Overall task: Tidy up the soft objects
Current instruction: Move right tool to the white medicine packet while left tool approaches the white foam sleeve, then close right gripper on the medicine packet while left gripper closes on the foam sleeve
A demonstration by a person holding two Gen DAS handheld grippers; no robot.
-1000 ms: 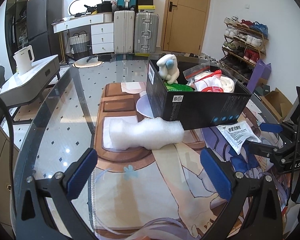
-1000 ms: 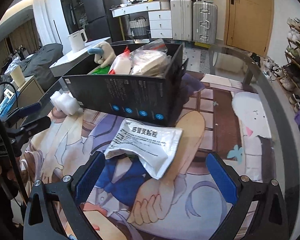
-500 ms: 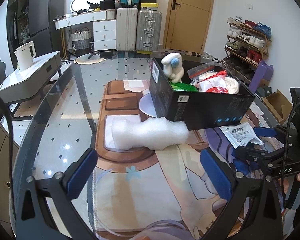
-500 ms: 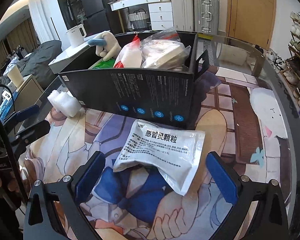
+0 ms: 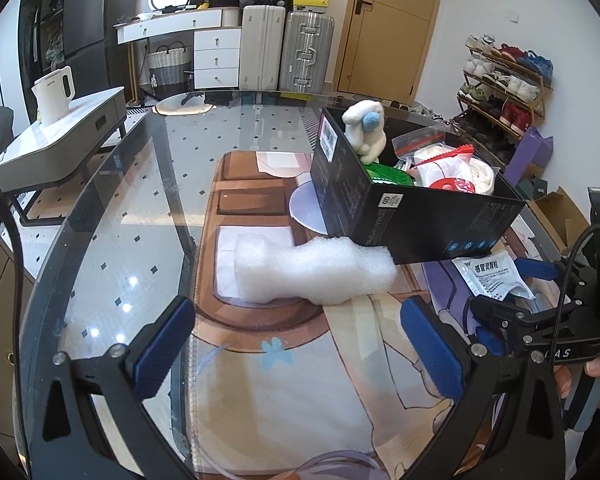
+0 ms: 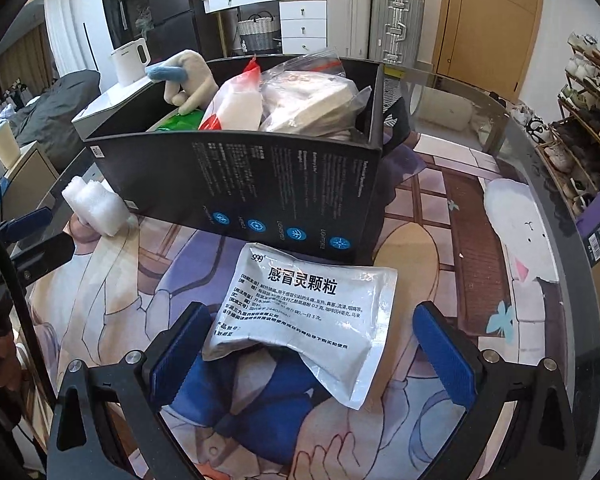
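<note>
The white sachet (image 6: 306, 316) reads "999" and "感冒灵颗粒".

A white kettle (image 5: 54, 94) stands on a low grey cabinet (image 5: 60, 140). Two suitcases (image 5: 286, 52) stand by a wooden door (image 5: 388, 24). A shoe rack (image 5: 500, 88) is at the right wall. A printed mat (image 5: 300, 368) covers the glass table (image 5: 140, 200).

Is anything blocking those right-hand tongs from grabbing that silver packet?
Nothing visible. The silver medicine sachet lies flat on the printed mat, already between the open right tongs, just before the black box.
</note>
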